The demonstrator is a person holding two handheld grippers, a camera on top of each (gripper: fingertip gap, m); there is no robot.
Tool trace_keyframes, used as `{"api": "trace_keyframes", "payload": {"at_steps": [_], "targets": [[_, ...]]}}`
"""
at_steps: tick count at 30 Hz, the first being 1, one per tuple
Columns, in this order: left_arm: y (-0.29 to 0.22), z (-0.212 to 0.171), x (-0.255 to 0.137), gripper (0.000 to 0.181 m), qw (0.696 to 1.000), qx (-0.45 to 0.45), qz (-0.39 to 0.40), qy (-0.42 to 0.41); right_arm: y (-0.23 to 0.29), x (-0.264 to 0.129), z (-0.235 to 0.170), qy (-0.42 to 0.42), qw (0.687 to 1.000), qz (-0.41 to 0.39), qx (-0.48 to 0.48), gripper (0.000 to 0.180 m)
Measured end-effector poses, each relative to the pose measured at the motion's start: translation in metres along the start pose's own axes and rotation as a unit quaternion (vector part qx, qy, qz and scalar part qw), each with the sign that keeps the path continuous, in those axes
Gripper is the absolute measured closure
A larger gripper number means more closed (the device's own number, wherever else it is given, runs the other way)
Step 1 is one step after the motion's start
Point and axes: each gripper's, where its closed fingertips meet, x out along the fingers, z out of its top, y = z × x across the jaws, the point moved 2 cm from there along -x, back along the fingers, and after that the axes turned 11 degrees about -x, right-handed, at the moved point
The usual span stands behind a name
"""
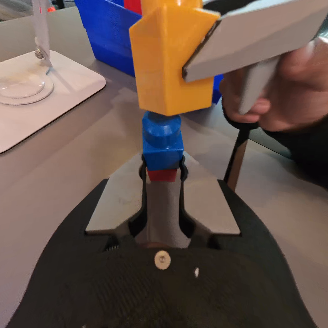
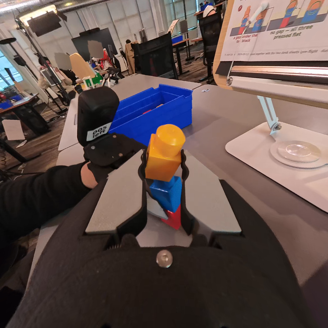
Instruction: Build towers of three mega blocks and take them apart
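Note:
My left gripper (image 1: 163, 163) is shut on a blue block (image 1: 162, 159) that sits on a red block (image 1: 162, 175) on the grey table (image 1: 71, 177). My right gripper (image 2: 163, 163) is shut on an orange block (image 2: 163, 159) and holds it tilted over the blue block's stud (image 1: 160, 129), most of which shows below it. The orange block (image 1: 170, 62) fills the top of the left wrist view, with a right finger (image 1: 248, 44) against its side. In the right wrist view the blue block (image 2: 168, 195) and red block (image 2: 173, 220) lie below the orange one.
A blue bin (image 2: 159, 110) holding a few blocks stands behind the tower; it also shows in the left wrist view (image 1: 110, 35). A white stand base (image 2: 284, 159) with a board and printed sheet (image 2: 275, 35) is at the right. A hand (image 1: 284, 88) holds the right gripper. One gripper's finger ends stand about 9 centimeters off the other's.

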Motion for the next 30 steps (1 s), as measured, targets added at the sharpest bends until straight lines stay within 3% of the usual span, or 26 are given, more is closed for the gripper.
{"api": "trace_keyframes", "payload": {"at_steps": [5,13,20,22,26,30], "targets": [[-0.009,-0.004,-0.015,0.147,0.999,0.017,-0.032,0.014,0.009,0.003,-0.006,0.035,0.998,0.024,-0.037,0.144],[-0.017,-0.021,-0.011,0.146,0.996,0.062,-0.019,0.069,0.025,0.001,-0.023,0.111,0.987,0.075,-0.089,0.145],[-0.043,-0.02,-0.023,0.147,0.987,0.001,-0.144,0.068,0.038,-0.009,-0.018,0.09,0.983,0.136,-0.083,0.144],[-0.039,-0.019,-0.023,0.147,0.99,-0.003,-0.129,0.063,0.034,-0.007,-0.019,0.094,0.985,0.121,-0.079,0.145],[-0.008,-0.027,-0.013,0.147,0.992,0.07,0.038,0.096,0.026,0.003,-0.036,0.153,0.98,0.064,-0.111,0.146],[-0.026,-0.03,-0.016,0.147,0.993,0.017,-0.062,0.097,0.036,0.0,-0.032,0.142,0.978,0.094,-0.117,0.146]]}}
